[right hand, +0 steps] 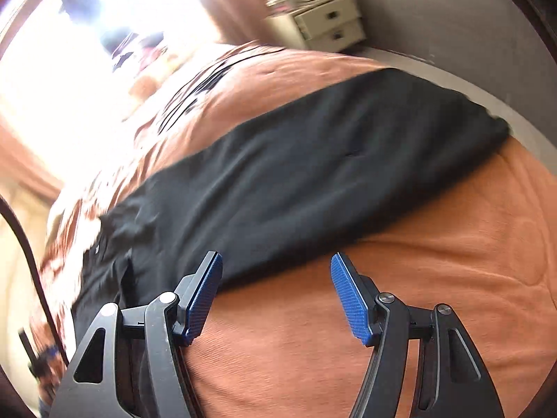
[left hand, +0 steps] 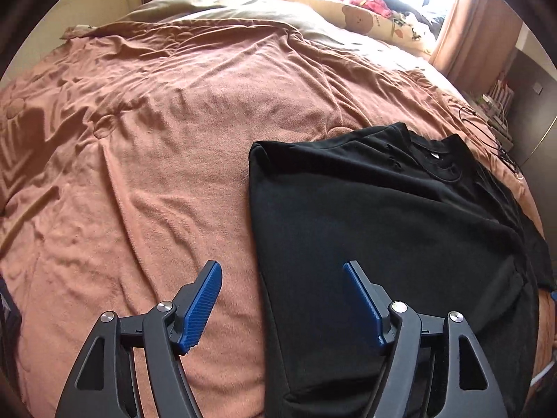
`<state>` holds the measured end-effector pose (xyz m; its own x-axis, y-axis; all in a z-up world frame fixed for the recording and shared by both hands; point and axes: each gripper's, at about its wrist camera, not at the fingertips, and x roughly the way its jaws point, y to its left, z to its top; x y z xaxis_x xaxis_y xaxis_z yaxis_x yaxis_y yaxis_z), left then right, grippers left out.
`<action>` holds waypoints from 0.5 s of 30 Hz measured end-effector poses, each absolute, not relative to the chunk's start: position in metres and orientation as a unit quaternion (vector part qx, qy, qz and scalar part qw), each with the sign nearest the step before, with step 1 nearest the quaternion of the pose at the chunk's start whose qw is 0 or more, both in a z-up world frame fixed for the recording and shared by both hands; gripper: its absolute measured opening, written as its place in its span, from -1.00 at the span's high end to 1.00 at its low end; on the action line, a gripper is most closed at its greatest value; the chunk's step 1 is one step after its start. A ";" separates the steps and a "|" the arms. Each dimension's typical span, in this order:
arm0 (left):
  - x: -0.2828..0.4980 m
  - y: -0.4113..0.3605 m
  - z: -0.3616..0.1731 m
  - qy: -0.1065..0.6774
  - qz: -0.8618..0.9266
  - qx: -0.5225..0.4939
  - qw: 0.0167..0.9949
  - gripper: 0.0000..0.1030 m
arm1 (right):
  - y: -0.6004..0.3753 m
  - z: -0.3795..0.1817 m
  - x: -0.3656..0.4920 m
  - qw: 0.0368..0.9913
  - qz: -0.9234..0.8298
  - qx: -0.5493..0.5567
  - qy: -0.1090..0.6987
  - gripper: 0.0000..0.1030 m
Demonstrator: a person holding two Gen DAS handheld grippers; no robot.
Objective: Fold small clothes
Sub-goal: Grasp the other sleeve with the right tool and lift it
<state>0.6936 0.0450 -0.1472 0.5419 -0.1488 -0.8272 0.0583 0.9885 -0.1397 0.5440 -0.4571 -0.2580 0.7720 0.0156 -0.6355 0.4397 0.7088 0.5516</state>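
A black T-shirt lies partly folded on the pink-brown bedspread, its collar toward the far right and one long folded edge on its left. My left gripper is open and empty, hovering over that left edge near the hem. In the right wrist view the same black shirt runs as a dark band across the orange-brown bedspread. My right gripper is open and empty, just above the shirt's near edge. This view is blurred.
Pillows and soft toys lie at the head of the bed by a bright window. Curtains hang at the right. Cables lie on the bed's right edge. A white drawer unit stands against the wall.
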 end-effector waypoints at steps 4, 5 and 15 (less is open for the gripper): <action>0.680 0.046 -0.147 0.477 -0.061 -0.051 0.875 -0.42 | -0.483 -0.270 0.512 0.859 -0.139 0.400 0.289 -0.23; 0.676 0.047 -0.147 0.477 -0.062 -0.053 0.875 -0.42 | -0.488 -0.274 0.507 0.856 -0.146 0.404 0.287 -0.23; 0.658 0.051 -0.173 0.497 -0.061 -0.044 0.865 -0.44 | -0.512 -0.310 0.510 0.829 -0.153 0.483 0.237 0.07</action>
<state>0.6578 0.0509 -0.1730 0.4987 -0.1493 -0.8538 0.0609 0.9887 -0.1373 0.5104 -0.5117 -0.3102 0.8404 -0.0252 -0.5414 0.4835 0.4859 0.7281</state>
